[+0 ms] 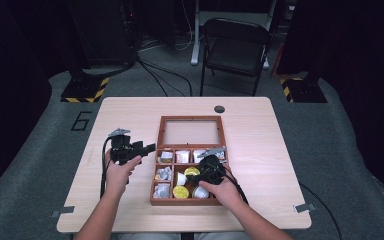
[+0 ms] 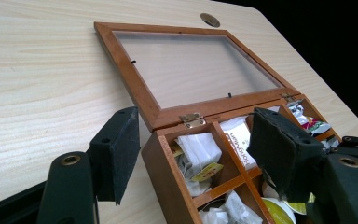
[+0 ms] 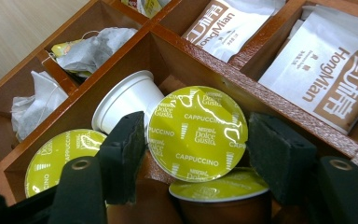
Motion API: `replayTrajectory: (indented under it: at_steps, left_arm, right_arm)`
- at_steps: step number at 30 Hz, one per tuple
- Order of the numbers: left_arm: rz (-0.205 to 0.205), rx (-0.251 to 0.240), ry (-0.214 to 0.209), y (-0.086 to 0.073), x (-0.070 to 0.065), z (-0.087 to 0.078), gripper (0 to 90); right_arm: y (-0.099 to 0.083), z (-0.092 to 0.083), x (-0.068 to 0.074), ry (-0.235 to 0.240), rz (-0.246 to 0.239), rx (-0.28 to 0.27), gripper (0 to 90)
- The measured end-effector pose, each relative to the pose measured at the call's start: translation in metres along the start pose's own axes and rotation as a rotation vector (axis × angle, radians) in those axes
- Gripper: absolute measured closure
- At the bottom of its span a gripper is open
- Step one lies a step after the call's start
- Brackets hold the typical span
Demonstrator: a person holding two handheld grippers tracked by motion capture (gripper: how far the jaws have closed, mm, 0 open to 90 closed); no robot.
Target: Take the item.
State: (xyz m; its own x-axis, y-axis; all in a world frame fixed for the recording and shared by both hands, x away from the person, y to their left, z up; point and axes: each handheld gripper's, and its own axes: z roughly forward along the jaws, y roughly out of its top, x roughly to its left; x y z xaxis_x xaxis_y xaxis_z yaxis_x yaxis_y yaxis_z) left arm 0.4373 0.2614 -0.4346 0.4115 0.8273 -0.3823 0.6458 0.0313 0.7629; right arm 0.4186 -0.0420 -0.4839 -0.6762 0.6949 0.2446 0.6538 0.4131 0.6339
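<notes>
While the right gripper [image 3: 191, 140] brackets a green-foiled cappuccino capsule [image 3: 196, 133], squeeze evenly on its rim.
Jaws stand apart either side, not pressing; capsule lies tilted in the wooden compartment box [image 1: 154, 186]; left gripper [image 2: 196, 154], gaping, straddles the box's corner.
</notes>
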Motion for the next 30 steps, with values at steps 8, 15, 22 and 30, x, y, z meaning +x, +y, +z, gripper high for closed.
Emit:
replayTrajectory:
  at_steps: [8, 15, 22, 30]
  left_arm:
    - [-0.006, -0.003, 0.003, 0.0, 0.001, -0.002, 33.5]
    - [-0.005, 0.001, 0.001, -0.001, 0.002, -0.001, 33.4]
    - [-0.012, -0.003, 0.0, -0.001, 0.002, -0.001, 33.5]
    - [-0.013, -0.008, 0.005, -0.001, 0.004, -0.002, 33.4]
  right_arm:
    - [0.002, 0.004, 0.002, -0.006, -0.036, 0.034, 34.3]
    - [0.005, 0.01, 0.004, -0.026, -0.056, 0.066, 35.8]
    - [0.007, 0.012, 0.003, -0.002, -0.058, 0.078, 37.1]
    - [0.007, 0.005, 0.006, -0.006, -0.066, 0.049, 37.3]
